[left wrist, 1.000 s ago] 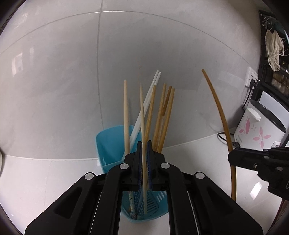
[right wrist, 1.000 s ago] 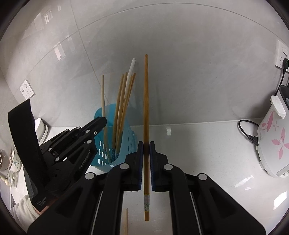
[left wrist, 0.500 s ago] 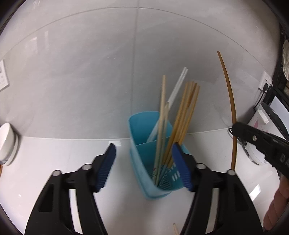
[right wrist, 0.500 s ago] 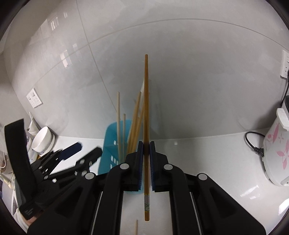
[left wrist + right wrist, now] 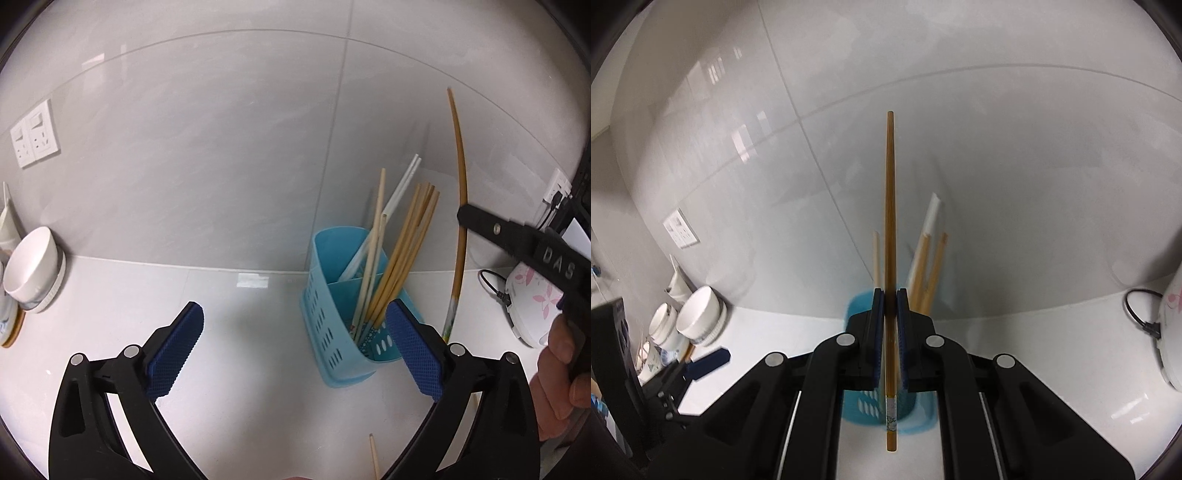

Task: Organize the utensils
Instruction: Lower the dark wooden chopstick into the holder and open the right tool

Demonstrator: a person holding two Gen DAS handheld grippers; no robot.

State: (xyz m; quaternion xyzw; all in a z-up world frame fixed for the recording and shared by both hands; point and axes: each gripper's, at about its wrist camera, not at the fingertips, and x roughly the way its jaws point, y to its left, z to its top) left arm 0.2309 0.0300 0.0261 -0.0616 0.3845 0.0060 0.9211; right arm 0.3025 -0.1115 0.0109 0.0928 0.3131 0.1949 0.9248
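The right gripper [image 5: 891, 332] pinches a brown chopstick [image 5: 889, 221] upright, near the blue holder [image 5: 332, 325] of chopsticks on the worktop [image 5: 240, 332]. Next (my judgement): lower it in. The left gripper [image 5: 293, 349] hangs spread, empty.

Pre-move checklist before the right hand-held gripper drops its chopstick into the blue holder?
1. Grip: right hand-held gripper shut on the dark chopstick, pads on both sides. Ok.
2. Orientation: chopstick upright, decorated end down. Ok.
3. Alignment: the left wrist view shows the chopstick's lower end right of the blue holder, not over its opening. Not ok.
4. Left hand-held gripper: open, empty, but close in front of the holder. Path clearance: cannot tell.
5. Holder space: chopsticks in holder crowd the near compartment, and the far one is partly hidden. Cannot tell.
6. Stray chopstick lies on the counter. Not ok.
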